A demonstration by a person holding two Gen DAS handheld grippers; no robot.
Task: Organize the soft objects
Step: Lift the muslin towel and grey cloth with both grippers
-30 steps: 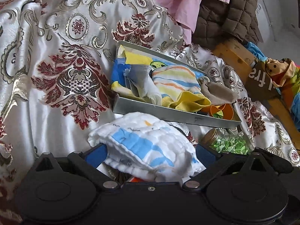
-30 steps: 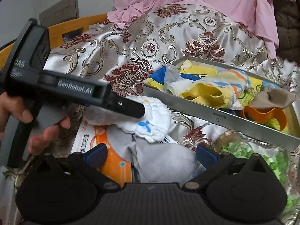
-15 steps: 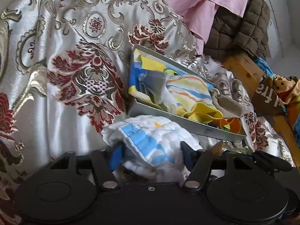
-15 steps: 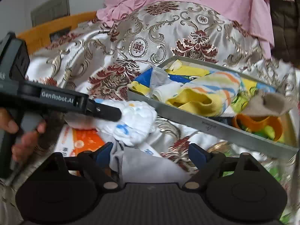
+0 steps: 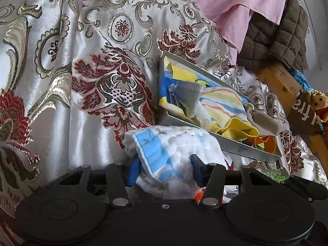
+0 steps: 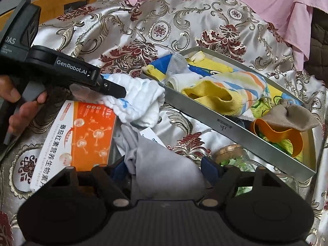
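Currently the patterned bedspread (image 5: 61, 102) is carrying a metal tray (image 6: 235, 123) that is holding socks and cloths. Just beside its near wall, the left gripper (image 5: 164, 165) is pinching a white-and-blue cloth (image 5: 170, 143), jaws just closing. The right gripper (image 6: 164, 166) is closing around a grey cloth (image 6: 160, 164); contact unclear.

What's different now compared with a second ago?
The left claw has just been closing and now pinches the white and blue cloth it only straddled before. The right claw has been closing around the grey cloth; whether it presses yet is unclear. The tray of socks, the orange box and the bedspread stayed put.
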